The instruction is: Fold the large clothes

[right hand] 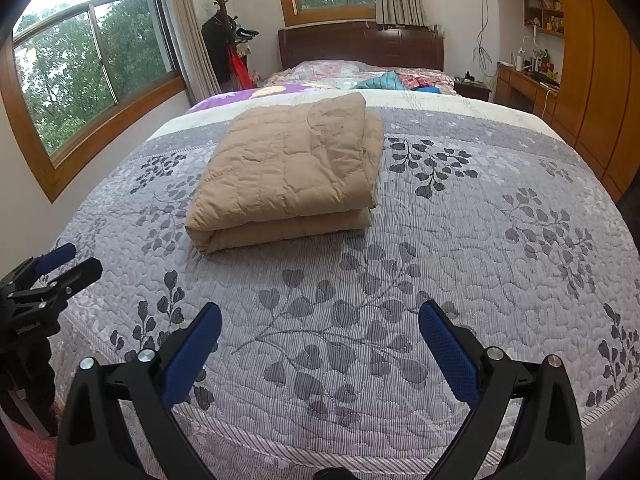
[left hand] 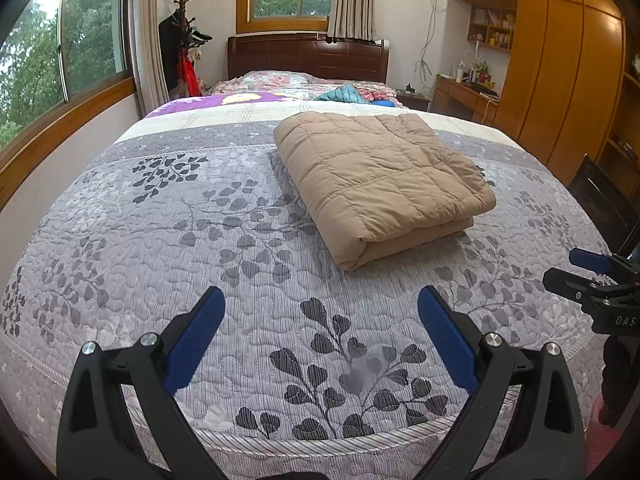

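A tan quilted down garment (left hand: 380,184) lies folded into a thick rectangle on the grey leaf-patterned bedspread (left hand: 200,240). It also shows in the right wrist view (right hand: 292,176), left of centre. My left gripper (left hand: 320,300) is open and empty above the bed's near edge, well short of the garment. My right gripper (right hand: 320,316) is open and empty, also near the bed's front edge. Each gripper shows at the side of the other's view: the right one (left hand: 580,272) and the left one (right hand: 72,264).
More clothes, teal and patterned (left hand: 344,94), lie at the far end near the dark wooden headboard (left hand: 308,56). A coat rack (left hand: 182,32) stands at the far left by the windows. Wooden wardrobes (left hand: 560,80) and a desk line the right wall.
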Demonstrator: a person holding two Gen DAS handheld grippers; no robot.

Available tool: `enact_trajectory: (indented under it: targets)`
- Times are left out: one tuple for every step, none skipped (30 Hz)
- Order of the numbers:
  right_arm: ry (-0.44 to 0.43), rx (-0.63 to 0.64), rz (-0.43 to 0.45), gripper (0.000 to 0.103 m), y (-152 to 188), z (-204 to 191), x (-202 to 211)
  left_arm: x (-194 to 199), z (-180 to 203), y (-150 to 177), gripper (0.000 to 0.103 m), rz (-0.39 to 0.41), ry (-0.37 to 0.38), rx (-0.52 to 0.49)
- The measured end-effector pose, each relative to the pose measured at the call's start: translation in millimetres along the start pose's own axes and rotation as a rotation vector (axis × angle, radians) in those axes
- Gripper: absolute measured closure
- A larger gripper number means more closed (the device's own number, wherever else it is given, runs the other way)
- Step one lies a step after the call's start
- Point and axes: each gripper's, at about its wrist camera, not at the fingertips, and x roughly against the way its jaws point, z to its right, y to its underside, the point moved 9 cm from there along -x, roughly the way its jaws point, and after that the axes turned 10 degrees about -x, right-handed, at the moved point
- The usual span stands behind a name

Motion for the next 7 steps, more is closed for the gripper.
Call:
enact_trajectory:
  targets:
    - [0.0, 0.0, -0.001, 0.004, 0.1, 0.2, -0.5, -0.2, -0.3, -0.1, 0.006, -0.001, 0.0, 0.0]
    - [-0.001, -0.001, -0.001, 0.004, 0.5, 0.5, -0.6, -0.1, -0.4, 0.1, 0.006, -0.002, -0.002, -0.001]
    - [-0.001, -0.001, -0.001, 0.004, 0.8, 0.8, -0.6, 0.0, -0.5, 0.3, 0.006, -0.001, -0.003, -0.002]
    - [0.0, 0.0, 0.0, 0.004, 0.1, 0.8, -0.7, 0.1, -0.8, 0.3, 0.006, -0.001, -0.004, -0.002]
    - [0.0, 0.001, 0.001, 0.004, 0.2, 0.9, -0.9, 0.2, -1.0, 0.0, 0.006, -0.001, -0.005, -0.002]
    - [0.0, 0.001, 0.0, 0.004, 0.6, 1.0, -1.2, 0.1, -1.2, -0.6, 0.006, -0.001, -0.005, -0.003]
    - [0.0, 0.001, 0.0, 0.004, 0.6, 1.4, -1.6, -0.3, -1.5, -1.0, 0.006, -0.002, -0.005, -0.003]
